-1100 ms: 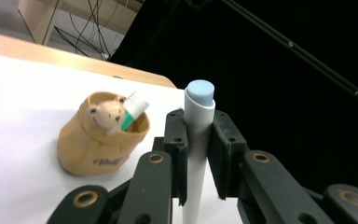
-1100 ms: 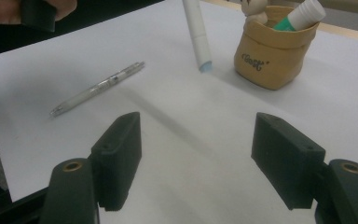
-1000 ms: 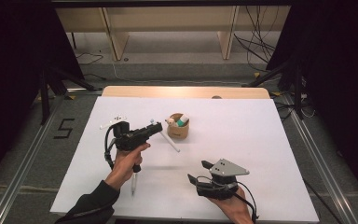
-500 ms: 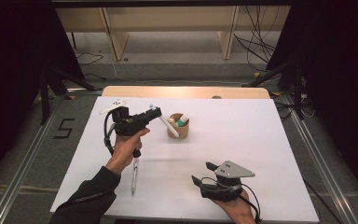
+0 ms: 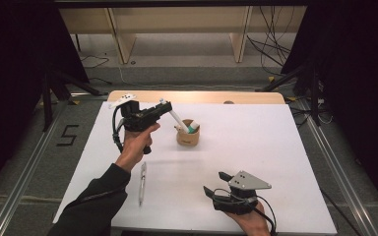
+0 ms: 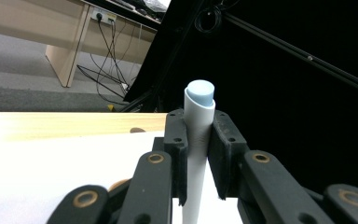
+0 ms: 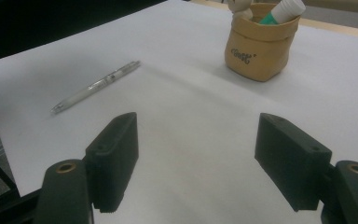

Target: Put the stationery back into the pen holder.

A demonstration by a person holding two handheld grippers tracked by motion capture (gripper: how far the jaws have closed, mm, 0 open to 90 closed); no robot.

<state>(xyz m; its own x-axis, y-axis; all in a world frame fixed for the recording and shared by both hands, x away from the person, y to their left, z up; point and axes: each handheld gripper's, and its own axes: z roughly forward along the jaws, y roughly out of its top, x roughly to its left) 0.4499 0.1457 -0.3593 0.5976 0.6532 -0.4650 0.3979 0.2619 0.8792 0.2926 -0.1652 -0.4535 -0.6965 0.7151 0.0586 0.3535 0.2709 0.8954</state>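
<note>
Grasping a white marker (image 6: 199,140) between clenched fingers (image 6: 177,140), the left gripper (image 5: 163,105) hovers just left of the tan paper pot (image 5: 187,135), held above the white worktop (image 5: 275,147). The marker slants from the fingers down toward the pot's mouth, its lower end at the rim, where a green-and-white pen (image 5: 193,129) stands inside; in the left gripper view its pale blue end pokes up past the fingers. The right gripper (image 5: 215,184) sits well in front of the pot and to its right, near the worktop's front edge, fingers (image 7: 114,154) released with nothing between them. A clear pen (image 5: 141,183) lies flat on the worktop in front of the pot, to its left.
</note>
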